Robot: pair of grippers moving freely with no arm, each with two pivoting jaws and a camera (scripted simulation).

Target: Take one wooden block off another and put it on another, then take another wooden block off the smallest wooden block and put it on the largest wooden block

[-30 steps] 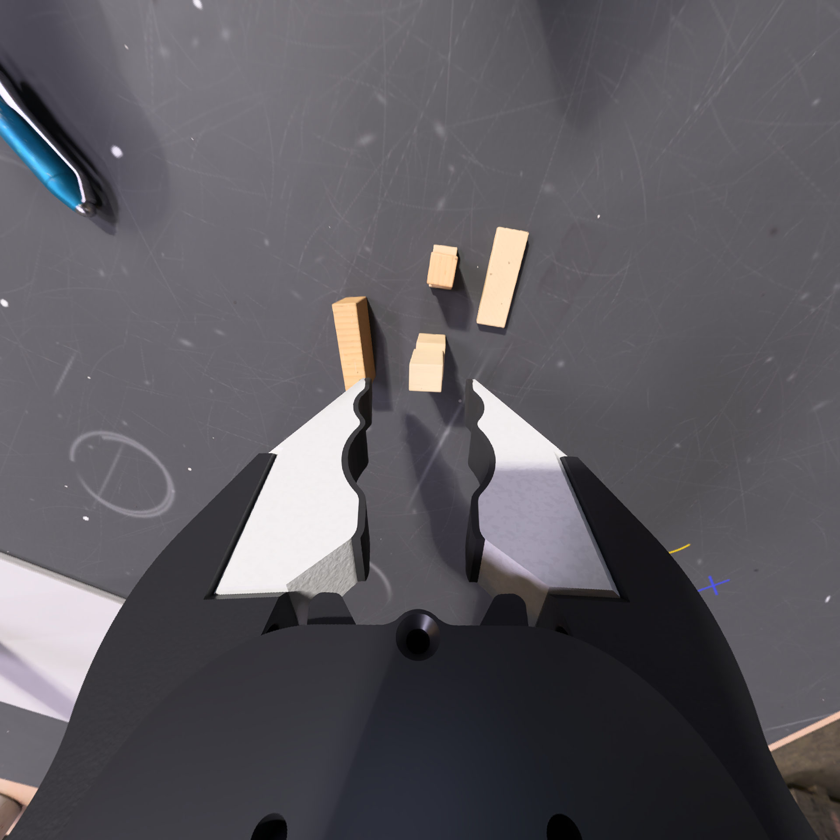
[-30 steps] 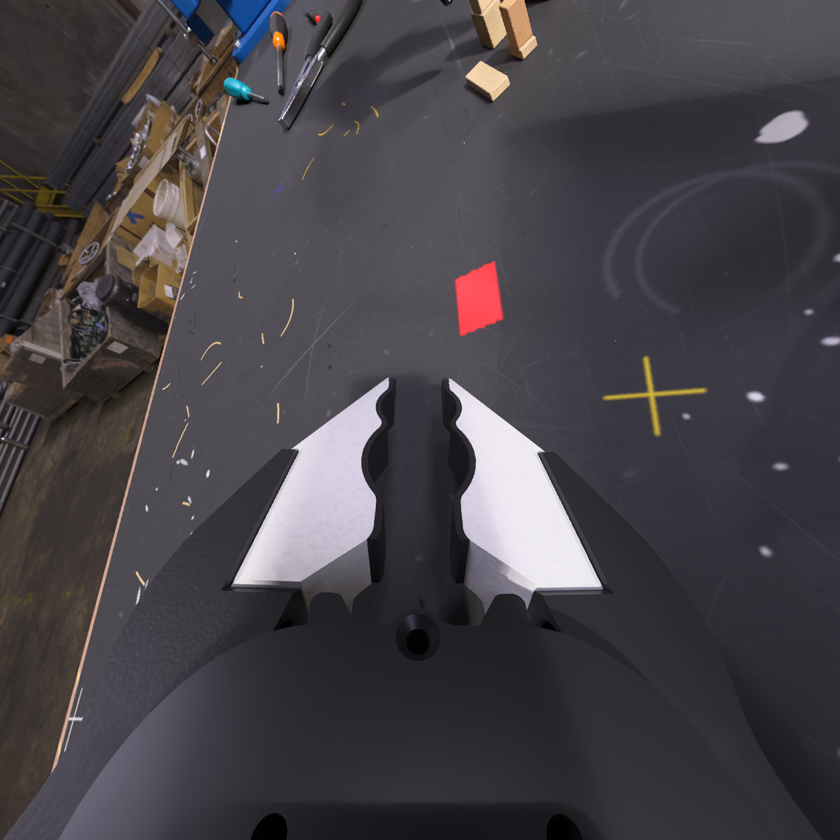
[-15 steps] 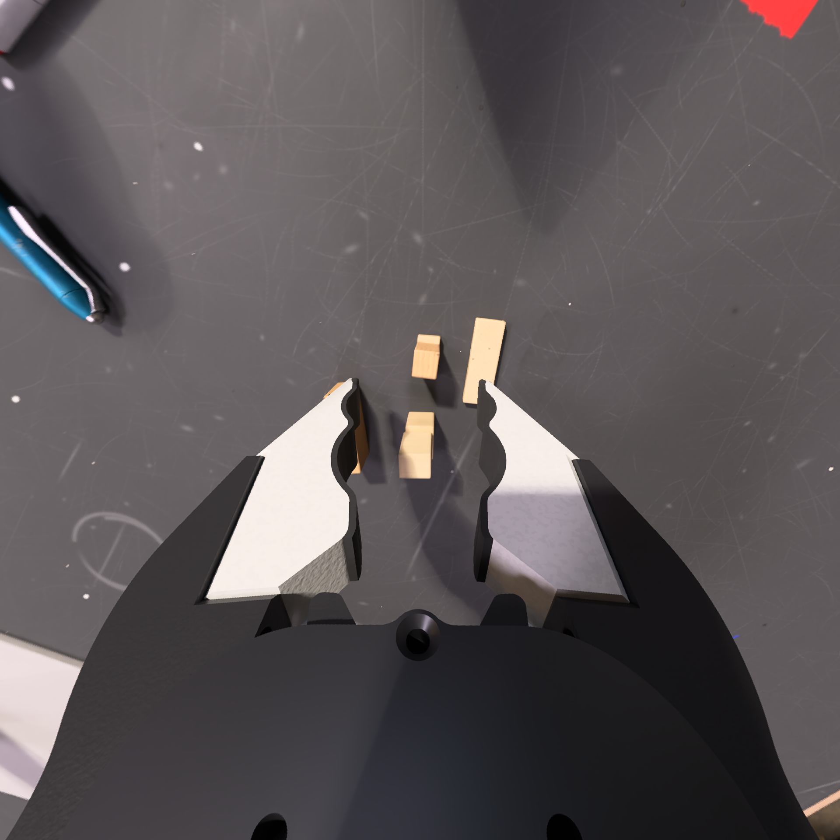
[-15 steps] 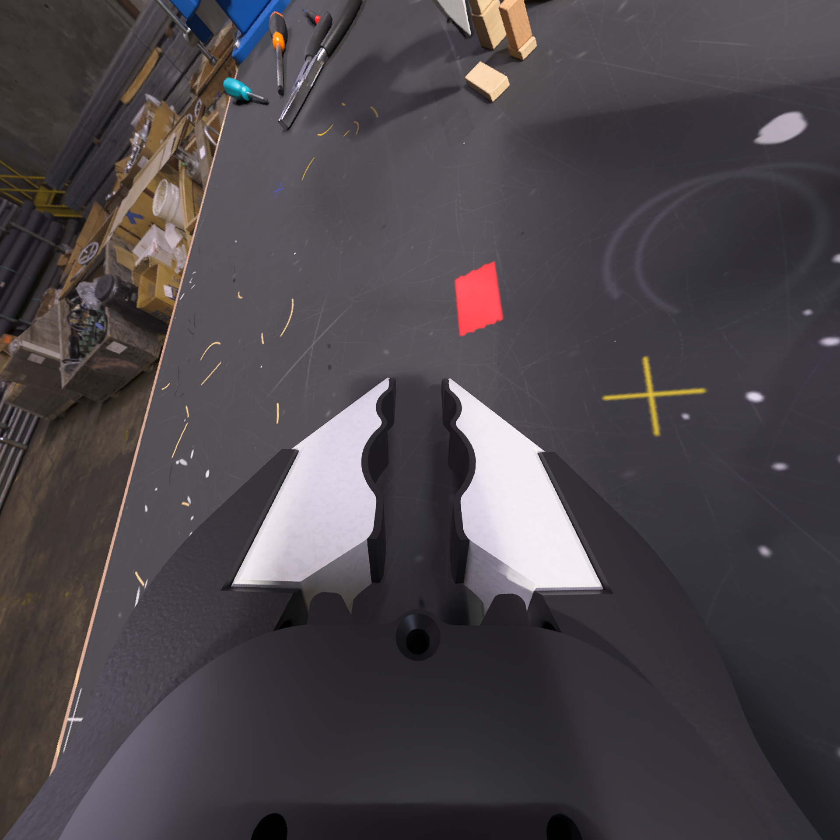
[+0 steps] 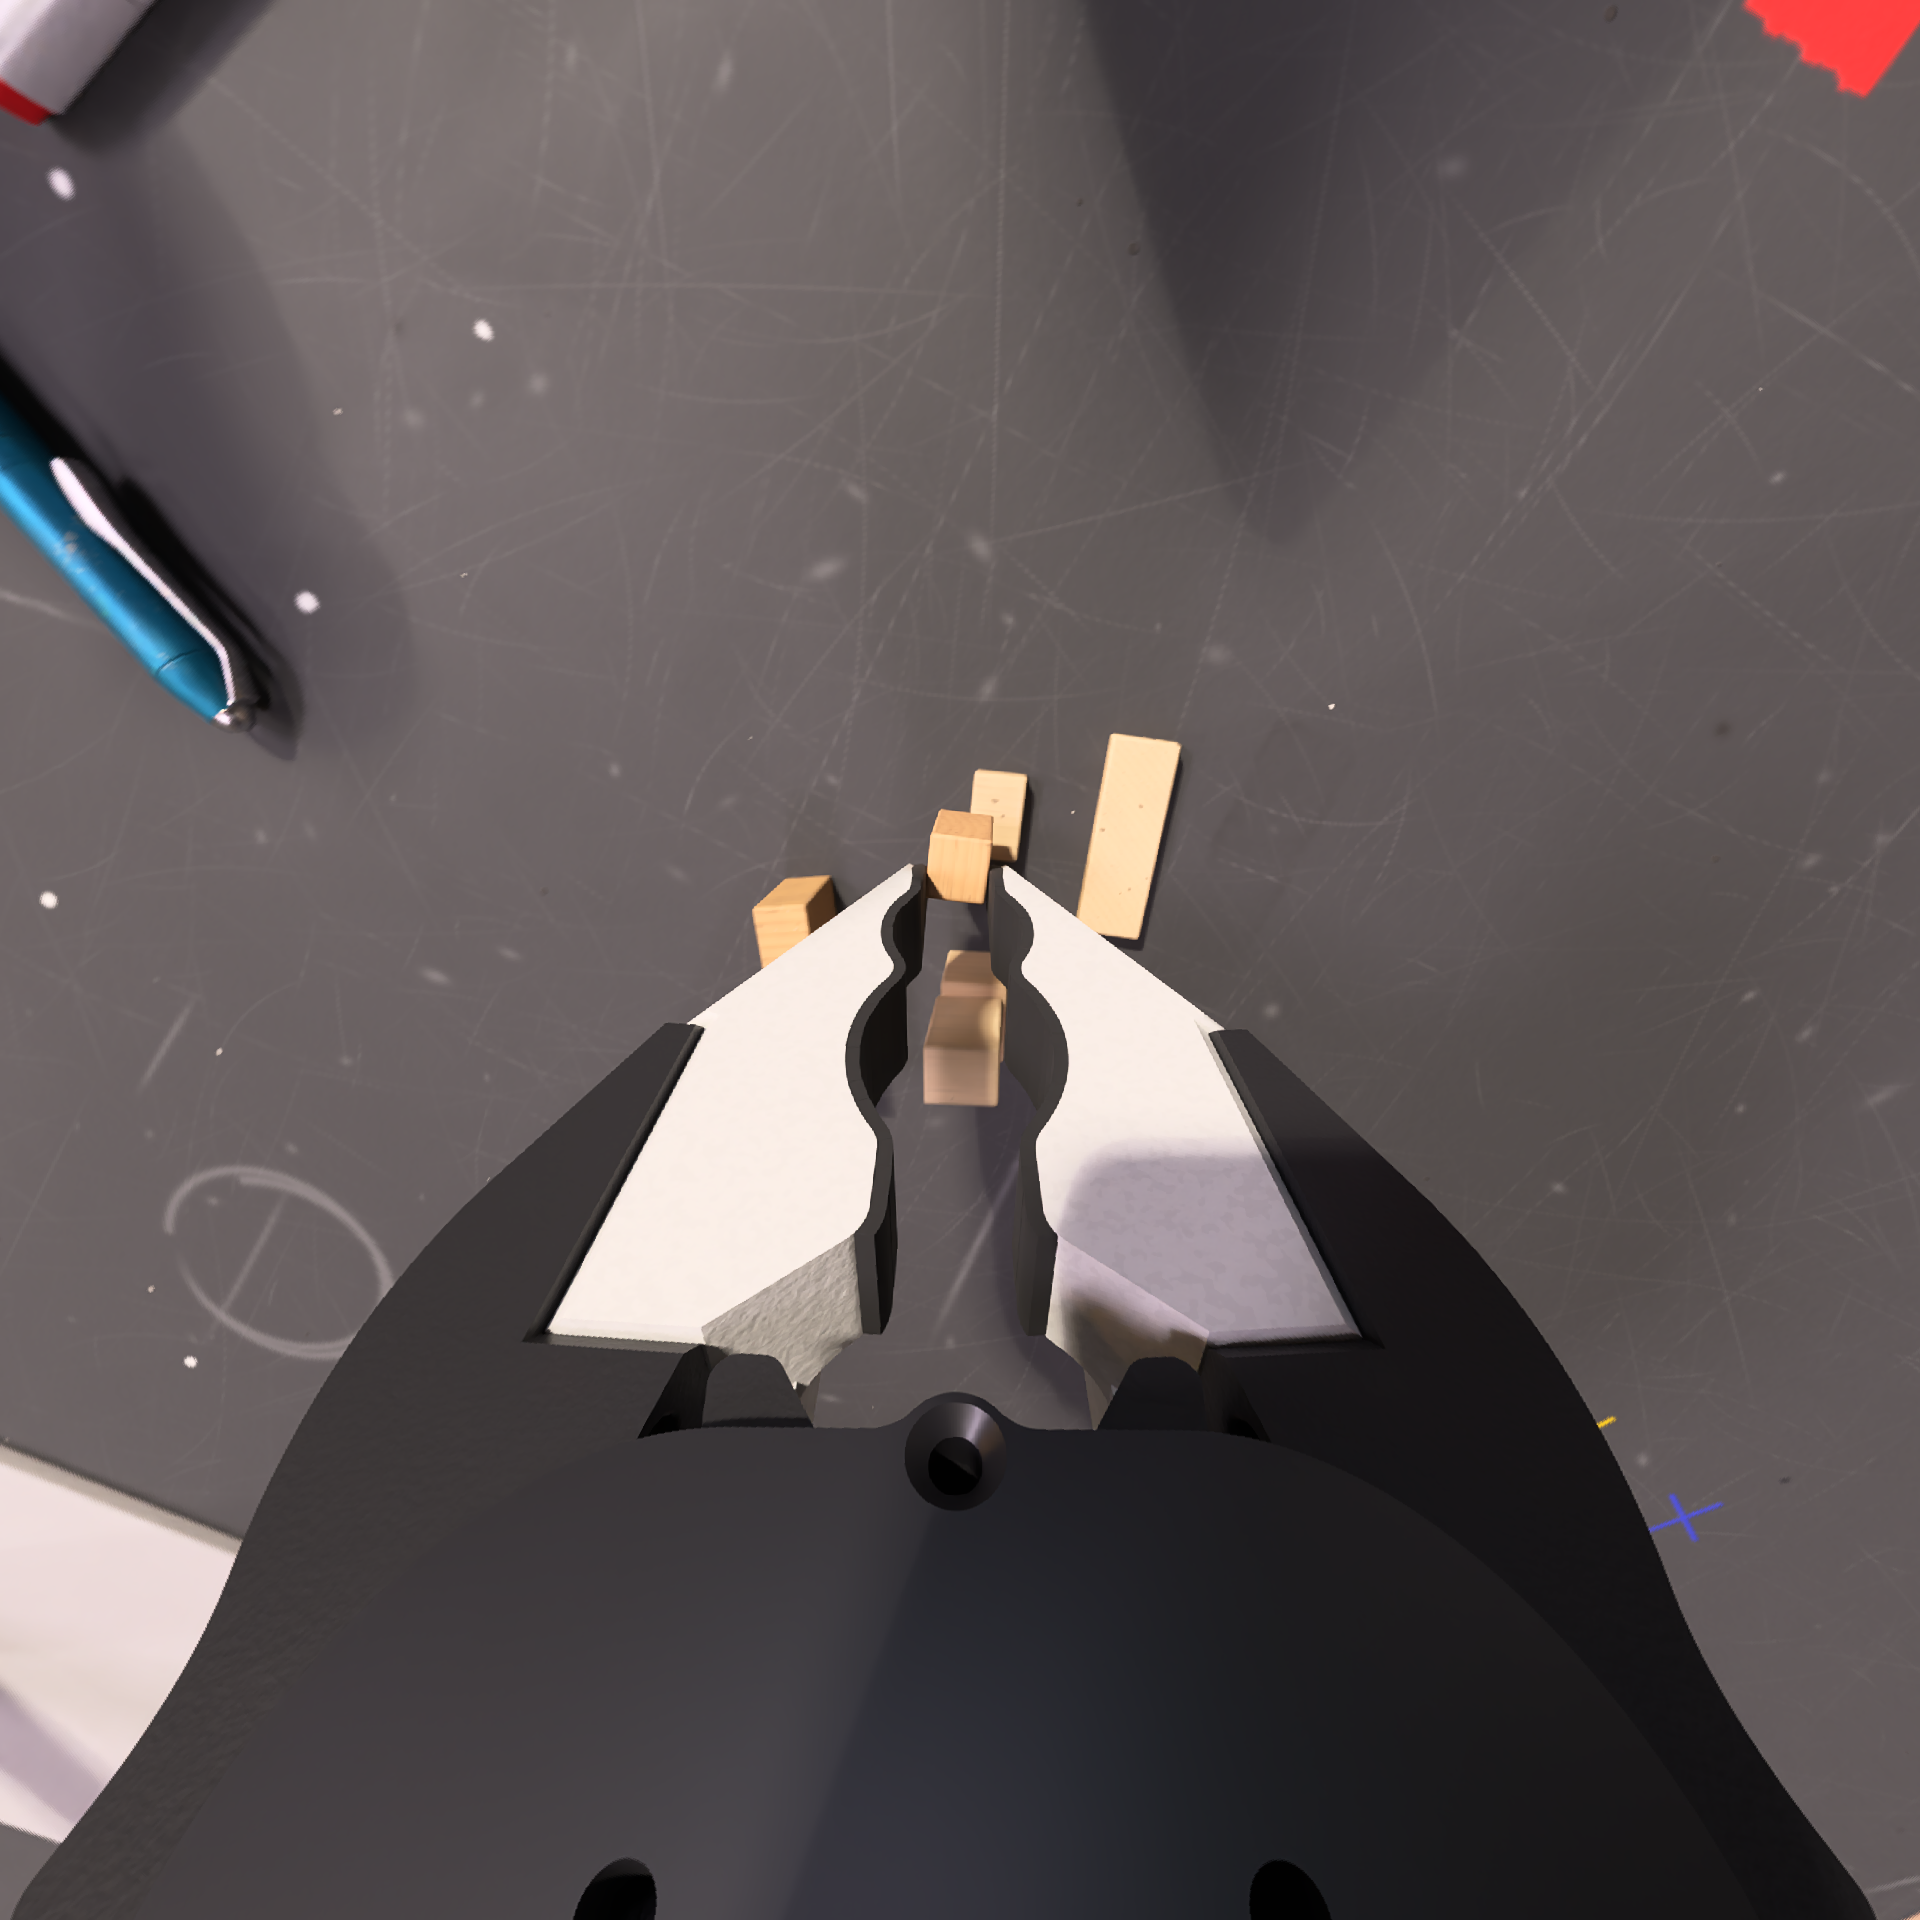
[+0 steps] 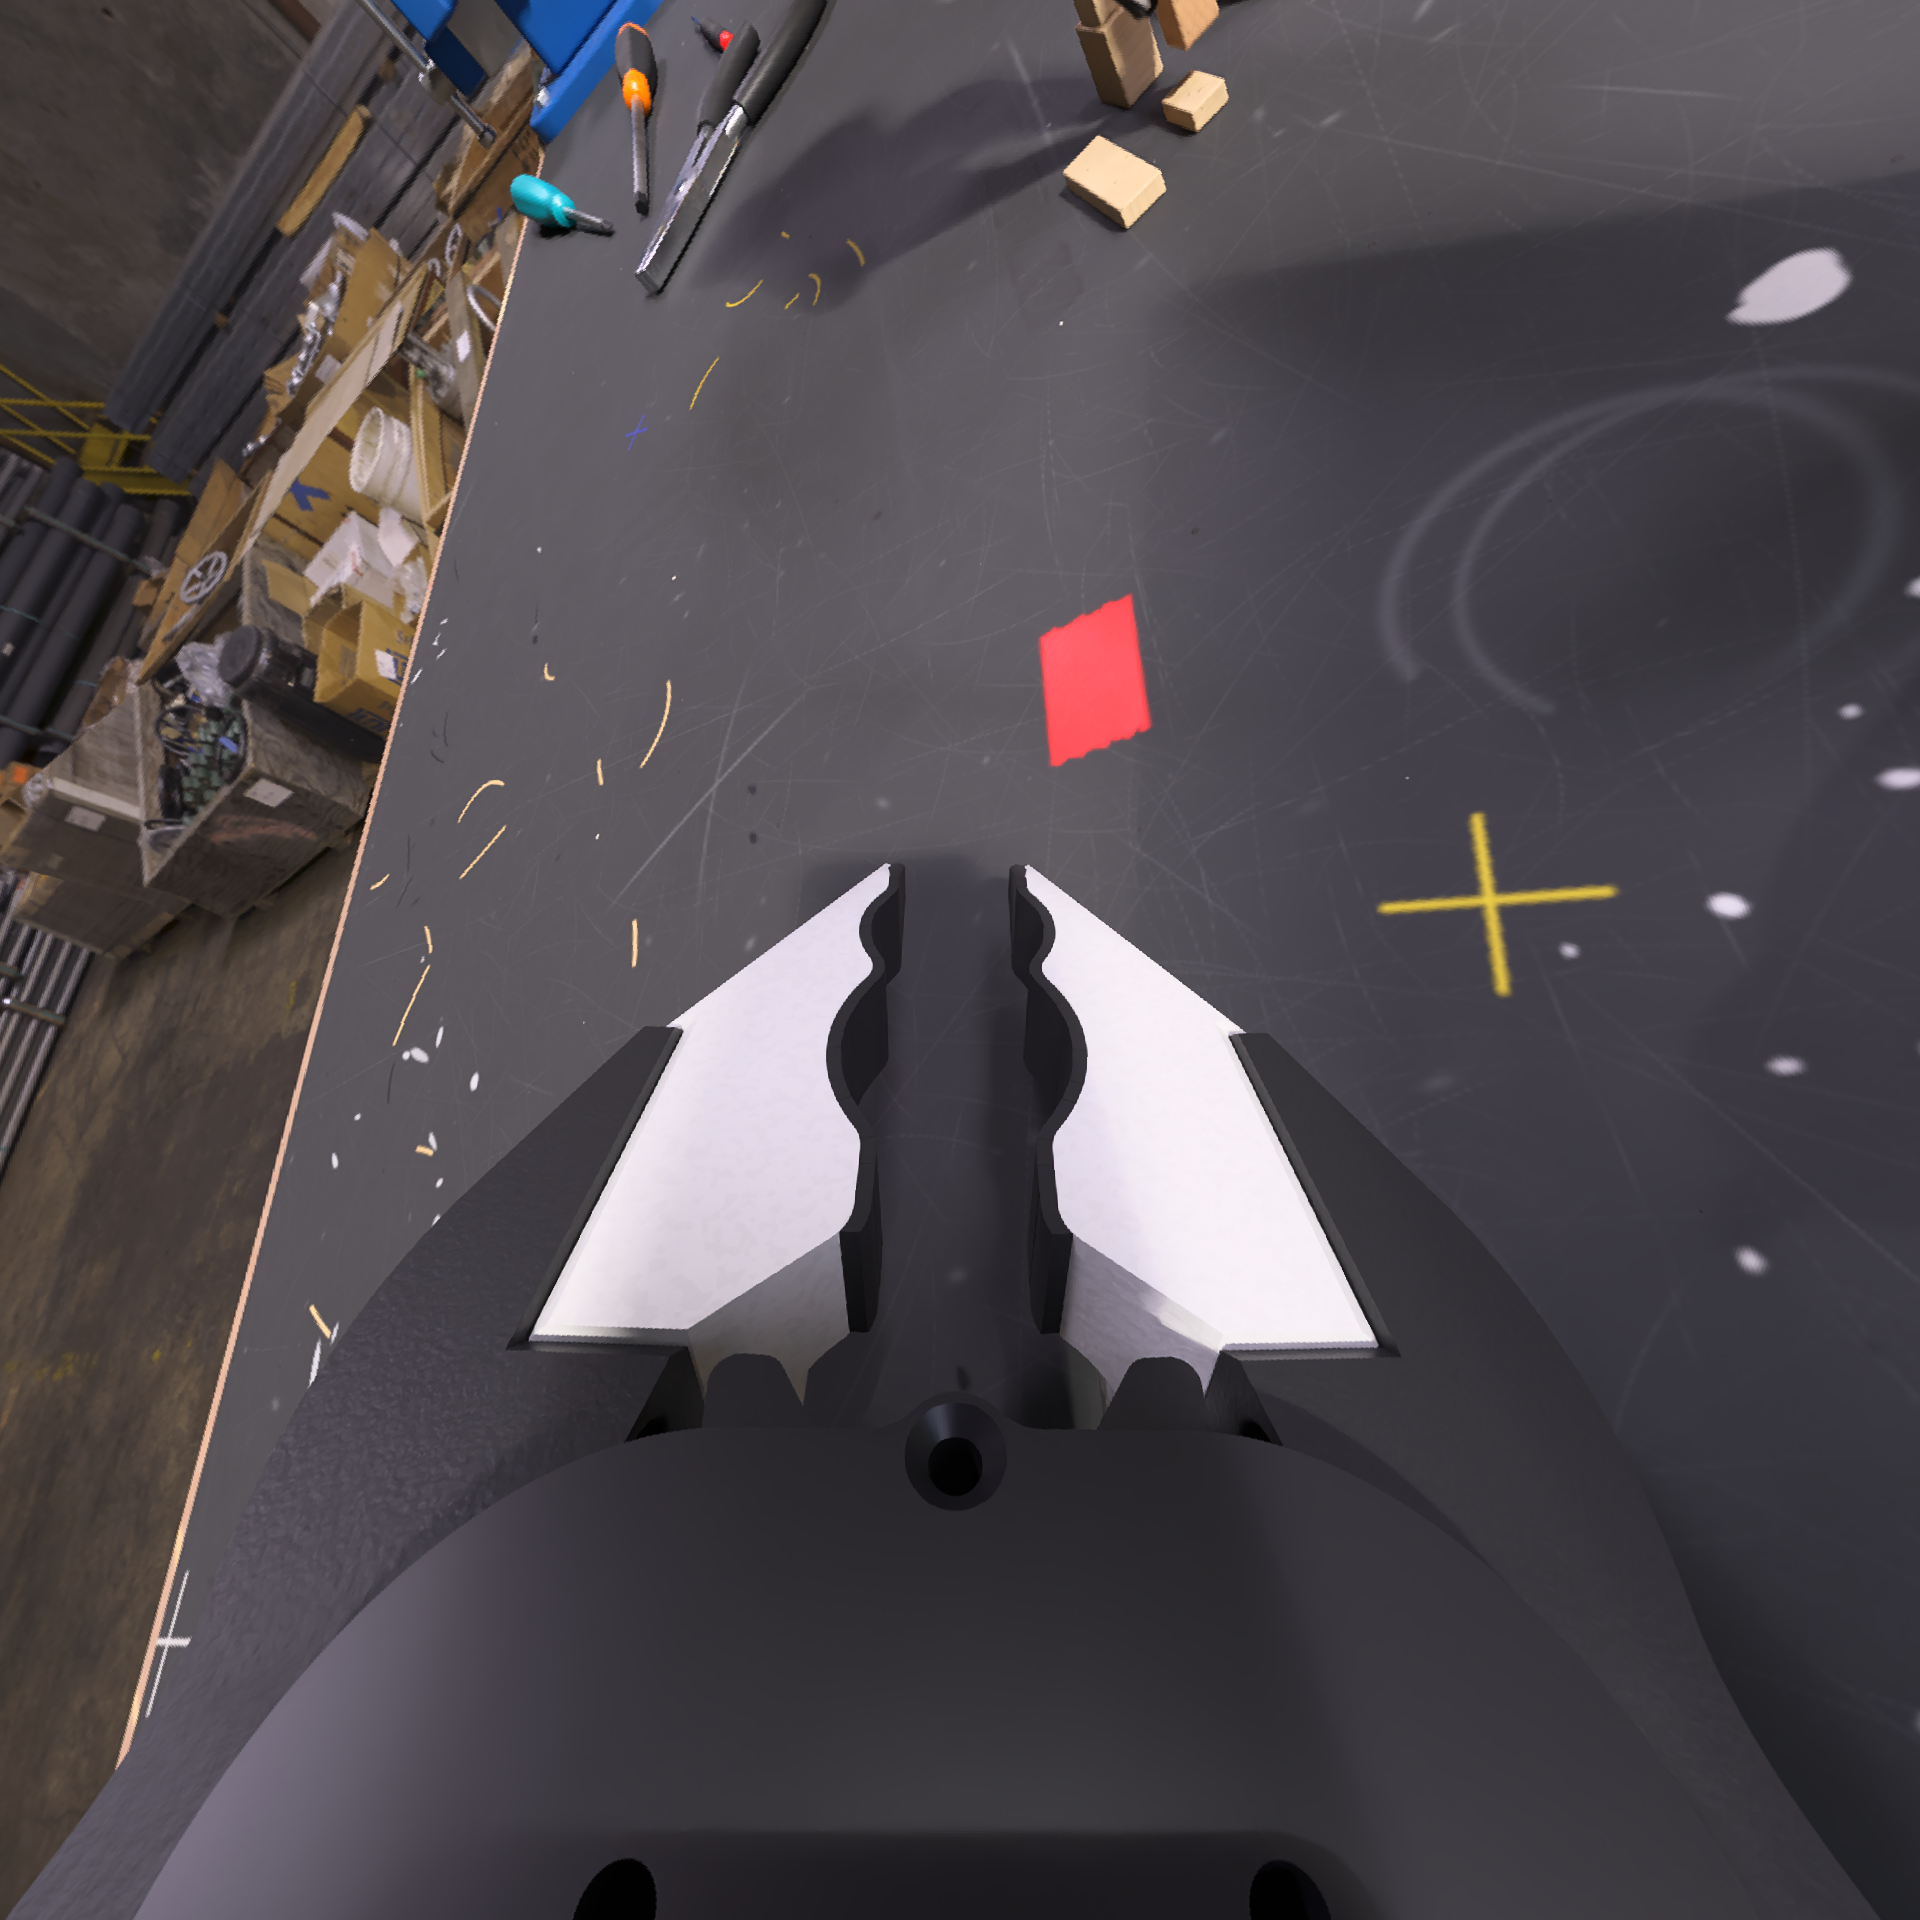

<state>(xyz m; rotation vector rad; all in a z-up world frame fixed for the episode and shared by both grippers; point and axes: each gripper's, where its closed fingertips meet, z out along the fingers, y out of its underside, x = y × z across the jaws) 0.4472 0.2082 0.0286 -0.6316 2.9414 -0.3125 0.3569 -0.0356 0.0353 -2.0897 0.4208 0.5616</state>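
Small wooden cube point(image 5: 958, 855) is seen pinched at the very tips of the left gripper point(image 5: 956, 883), lifted clear of the dark tabletop point(image 5: 1455, 623); contact on both pads looks likely but the inner faces are hidden. Judged light, rigid, smooth-sided: little squeeze needed, but a tip-only hold on flat faces could let it twist or slip. Better held across two opposite flat faces, centred, deeper in the pads if regrasped.

Below and nearer, between the fingers, a pale stepped block point(image 5: 961, 1039) is seen on the table, probably the stack the cube came off. Just beyond the cube a small upright block point(image 5: 1000, 805) is seen; right of it the long flat block point(image 5: 1127, 836), apparently the largest, lies flat with a broad top face, an easy landing spot. Left of the fingertips a darker block point(image 5: 793, 914) is partly hidden behind the finger.

Right gripper point(image 6: 956, 883) is parked well apart over bare table, fingers narrowly parted, nothing held. A red patch point(image 6: 1093, 681) is marked ahead of it; the block group shows far off at the top edge.

A blue pen point(image 5: 114, 582) lies far left, clear of the work.
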